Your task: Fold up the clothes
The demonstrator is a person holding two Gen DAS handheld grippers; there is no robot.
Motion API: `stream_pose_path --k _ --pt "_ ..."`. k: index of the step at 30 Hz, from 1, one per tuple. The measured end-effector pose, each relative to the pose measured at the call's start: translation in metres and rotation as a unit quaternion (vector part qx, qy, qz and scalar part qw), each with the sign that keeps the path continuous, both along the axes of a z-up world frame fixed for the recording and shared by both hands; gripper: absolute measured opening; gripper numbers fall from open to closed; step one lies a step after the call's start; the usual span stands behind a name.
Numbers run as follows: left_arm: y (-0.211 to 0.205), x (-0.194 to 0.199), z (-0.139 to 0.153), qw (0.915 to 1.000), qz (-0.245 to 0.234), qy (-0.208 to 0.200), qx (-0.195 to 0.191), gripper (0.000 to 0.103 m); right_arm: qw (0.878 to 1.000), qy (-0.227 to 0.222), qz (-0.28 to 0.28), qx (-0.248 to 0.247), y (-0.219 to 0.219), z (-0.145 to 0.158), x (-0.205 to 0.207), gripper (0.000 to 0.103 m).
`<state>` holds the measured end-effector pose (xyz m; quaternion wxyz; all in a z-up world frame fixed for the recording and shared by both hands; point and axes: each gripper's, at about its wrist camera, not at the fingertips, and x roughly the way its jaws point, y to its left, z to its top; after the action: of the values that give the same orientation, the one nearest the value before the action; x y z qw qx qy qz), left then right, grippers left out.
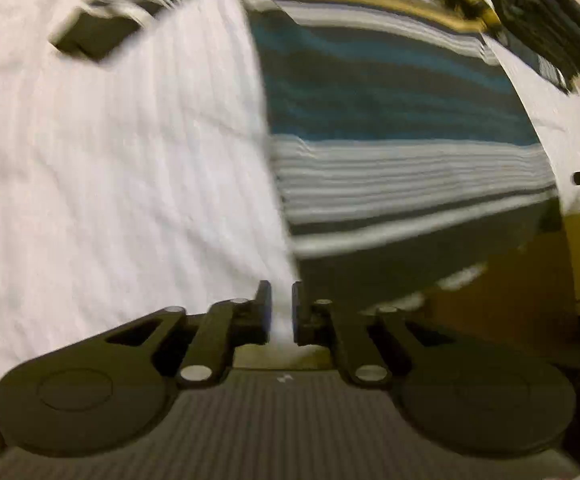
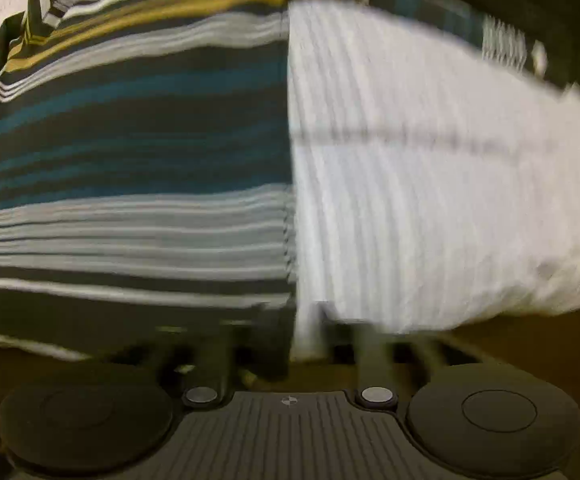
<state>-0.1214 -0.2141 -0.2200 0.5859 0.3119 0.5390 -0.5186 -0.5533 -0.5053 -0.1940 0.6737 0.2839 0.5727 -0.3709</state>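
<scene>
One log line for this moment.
striped shirt flat on white bedding | left tongs open, empty, at hem corner | right tongs blurred

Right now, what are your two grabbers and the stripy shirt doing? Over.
Left gripper slightly open, empty, at striped shirt's edge. Right gripper blurred, state unclear. Shirt flat on white bed. Dark folded pile beyond, not blocking.

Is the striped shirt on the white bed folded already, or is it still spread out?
Partly folded, it seems: the striped shirt lies flat on the white bed as a narrow panel with straight side edges; blur hides the sleeves.
</scene>
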Motion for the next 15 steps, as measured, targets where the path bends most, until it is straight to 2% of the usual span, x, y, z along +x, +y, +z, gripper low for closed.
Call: stream_pose_path --k 4,8,10,12,15 --pt "-0.011 0.048 0.013 0.9985 0.012 -0.047 -0.024 0.013 0.999 -0.040 0.026 -0.025 0.000 0.022 0.041 0.074" --pt "-0.035 0.090 0.023 0.9930 0.017 -0.108 -0.043 0.030 0.993 -0.089 0.066 -0.028 0.012 0.033 0.098 0.074" --pt "-0.048 0.102 0.024 0.9892 0.008 -0.139 -0.047 0.034 0.989 -0.110 0.097 -0.025 0.017 0.035 0.127 0.074" --pt "-0.063 0.115 0.019 0.9863 0.007 -0.158 -0.047 0.045 0.984 -0.126 0.122 -0.028 0.020 0.035 0.154 0.074" --pt "-0.078 0.138 0.012 0.9846 0.019 -0.167 -0.047 0.047 0.978 -0.160 0.132 -0.022 0.017 0.026 0.194 0.074"
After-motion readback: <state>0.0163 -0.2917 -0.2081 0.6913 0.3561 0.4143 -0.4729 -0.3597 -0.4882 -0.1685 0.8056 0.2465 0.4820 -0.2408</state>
